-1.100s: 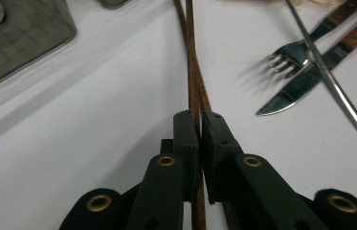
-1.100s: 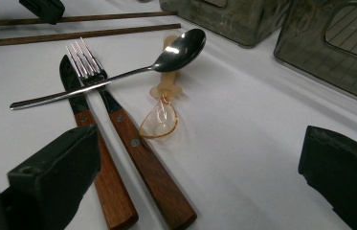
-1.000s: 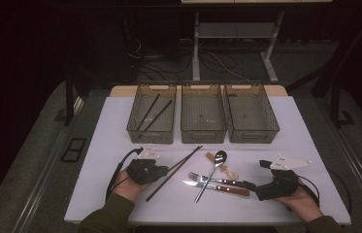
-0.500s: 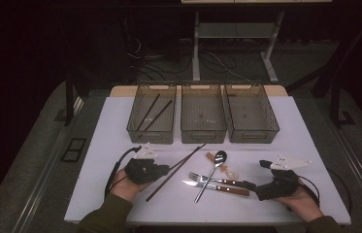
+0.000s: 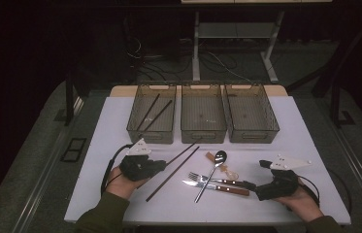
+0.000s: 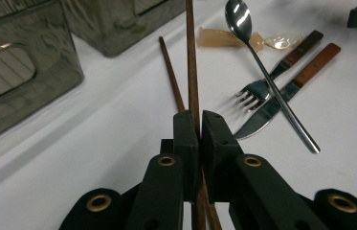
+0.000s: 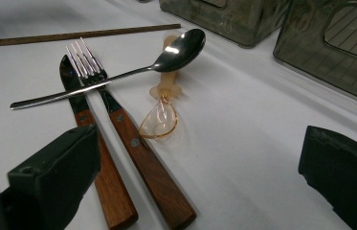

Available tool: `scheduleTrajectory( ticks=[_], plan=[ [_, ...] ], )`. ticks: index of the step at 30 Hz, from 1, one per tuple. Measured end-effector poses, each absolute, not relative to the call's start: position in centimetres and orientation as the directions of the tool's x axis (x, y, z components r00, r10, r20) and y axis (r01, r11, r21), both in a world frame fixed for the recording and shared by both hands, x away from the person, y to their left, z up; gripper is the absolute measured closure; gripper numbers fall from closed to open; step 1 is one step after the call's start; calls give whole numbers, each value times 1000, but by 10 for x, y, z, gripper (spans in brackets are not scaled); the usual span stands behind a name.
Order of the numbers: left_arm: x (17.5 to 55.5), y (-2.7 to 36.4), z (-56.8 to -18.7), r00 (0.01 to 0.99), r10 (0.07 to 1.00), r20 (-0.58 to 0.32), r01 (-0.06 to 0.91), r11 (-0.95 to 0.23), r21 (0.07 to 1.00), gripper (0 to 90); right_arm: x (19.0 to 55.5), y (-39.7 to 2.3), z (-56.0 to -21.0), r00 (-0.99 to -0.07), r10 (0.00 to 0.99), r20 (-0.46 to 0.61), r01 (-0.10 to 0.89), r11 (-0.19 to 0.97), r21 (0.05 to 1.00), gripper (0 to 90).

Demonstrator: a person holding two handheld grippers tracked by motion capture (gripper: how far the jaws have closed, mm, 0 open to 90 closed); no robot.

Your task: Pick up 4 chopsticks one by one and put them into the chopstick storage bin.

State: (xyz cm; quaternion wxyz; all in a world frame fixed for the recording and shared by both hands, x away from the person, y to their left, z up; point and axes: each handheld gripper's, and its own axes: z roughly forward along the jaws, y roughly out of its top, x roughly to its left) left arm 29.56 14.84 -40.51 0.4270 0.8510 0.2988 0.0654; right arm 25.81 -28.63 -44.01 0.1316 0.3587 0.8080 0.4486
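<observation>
High view: my left tool (image 5: 156,165) sits near-left on the table (image 5: 309,141), ready to bin a chopstick (image 5: 178,170).
Left gripper view: clamped on that chopstick.
Right gripper view: right tool (image 7: 200,163) apart, idle over the knife (image 7: 94,172).

Dark room; grey carpet floor (image 5: 38,160); metal desk frame (image 5: 237,34) behind white table (image 5: 304,141).

We count three bins (image 5: 203,116) in a row at the back of the bench (image 5: 295,145). Chopsticks: four total, two in the left bin (image 5: 153,112), two out on the bench (image 5: 172,172). Cutlery: one fork (image 5: 207,179), one knife (image 5: 217,187), one metal spoon (image 5: 212,172), one clear plastic spoon (image 5: 223,167). Two hand-held grippers: left (image 5: 161,165), right (image 5: 251,186).
</observation>
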Motion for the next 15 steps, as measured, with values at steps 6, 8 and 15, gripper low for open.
scheduleTrajectory(
  ticks=[6,8,15],
  plan=[
    [298,154,-403,806,574,-142,453,-445,773,847,258,-286,-440,-707,698,110,462,339,819,8],
    [300,156,-402,804,578,-142,452,-438,777,847,258,-286,-440,-706,700,111,464,339,819,8],
    [309,167,-393,786,600,-146,449,-393,802,846,259,-286,-440,-705,701,107,462,339,819,8]
  ],
)
